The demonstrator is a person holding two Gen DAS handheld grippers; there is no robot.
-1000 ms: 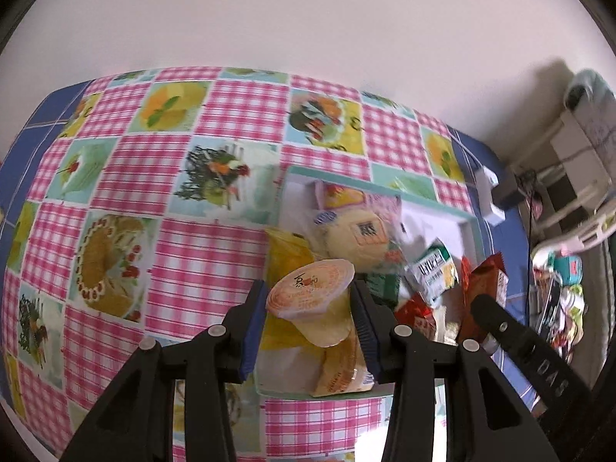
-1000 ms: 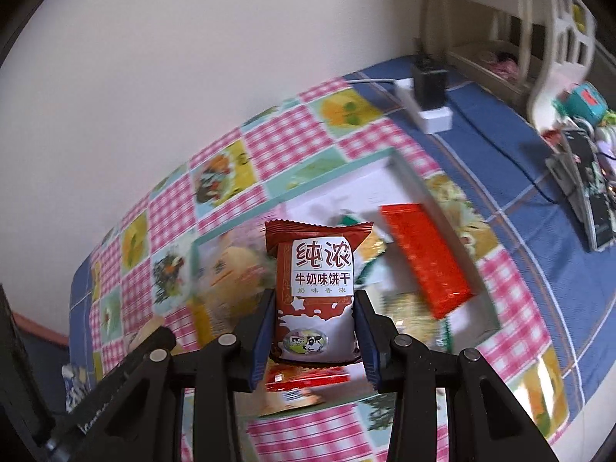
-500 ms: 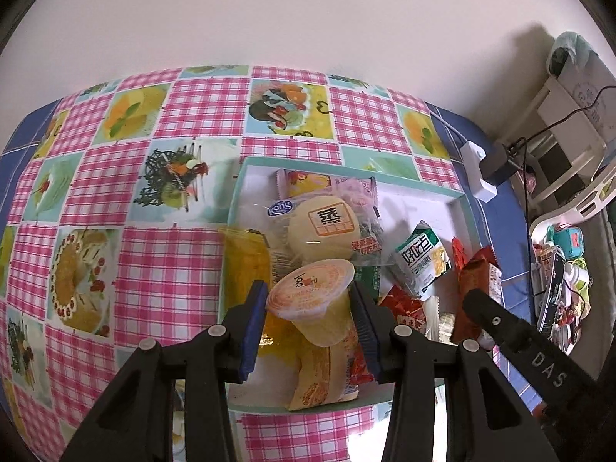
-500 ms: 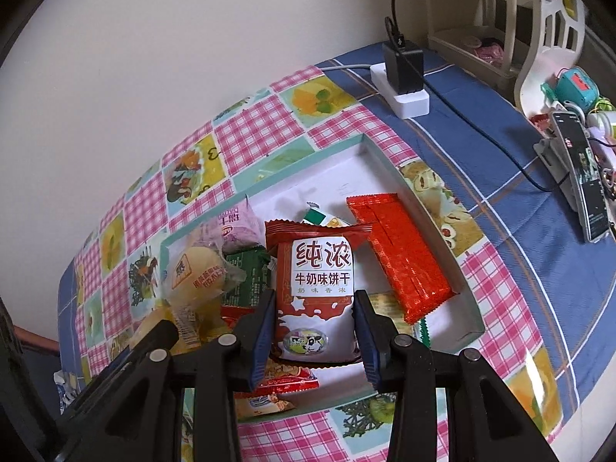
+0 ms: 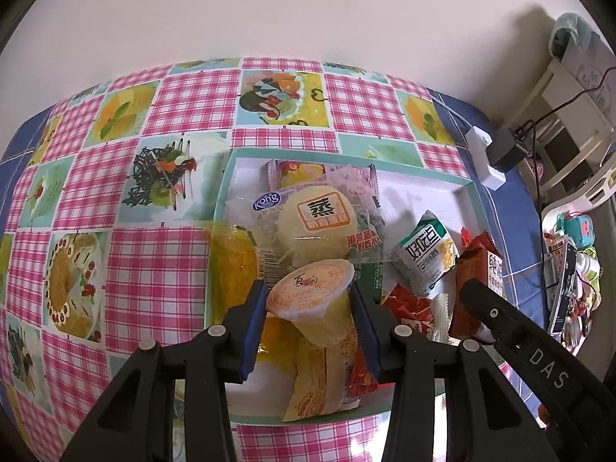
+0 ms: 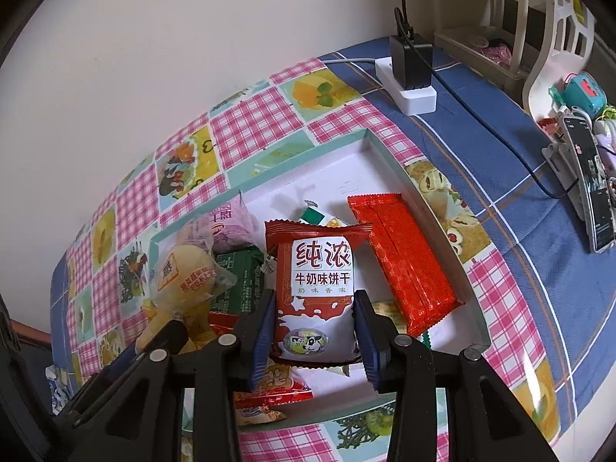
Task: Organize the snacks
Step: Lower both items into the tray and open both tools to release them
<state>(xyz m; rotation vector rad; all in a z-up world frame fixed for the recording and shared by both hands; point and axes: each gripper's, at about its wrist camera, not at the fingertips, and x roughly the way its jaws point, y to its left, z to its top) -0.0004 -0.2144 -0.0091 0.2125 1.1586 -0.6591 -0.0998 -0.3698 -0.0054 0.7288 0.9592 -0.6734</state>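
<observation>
both tools point steeply down over the tray (image 5: pixel 466 186). left tool (image 5: pixel 310 302) clamped on a jelly cup (image 5: pixel 312 296), cup tilted, held above the snack pile at the tray's left half. right tool (image 6: pixel 315 325) clamped on a red milk biscuit pack (image 6: pixel 317 288), upright, label facing the cam, above the tray's middle. red wafer bar (image 6: pixel 402 261) lies along the tray's right wall, touching it. bare white floor shows only toward the tray's far right corner; the rest is packed w/ packets. desk has a pink checked cloth (image 5: pixel 161 269) over blue. power strip (image 6: pixel 408 92) w/ black charger near the wall, phone (image 6: pixel 589 188) on a stand at far right.
</observation>
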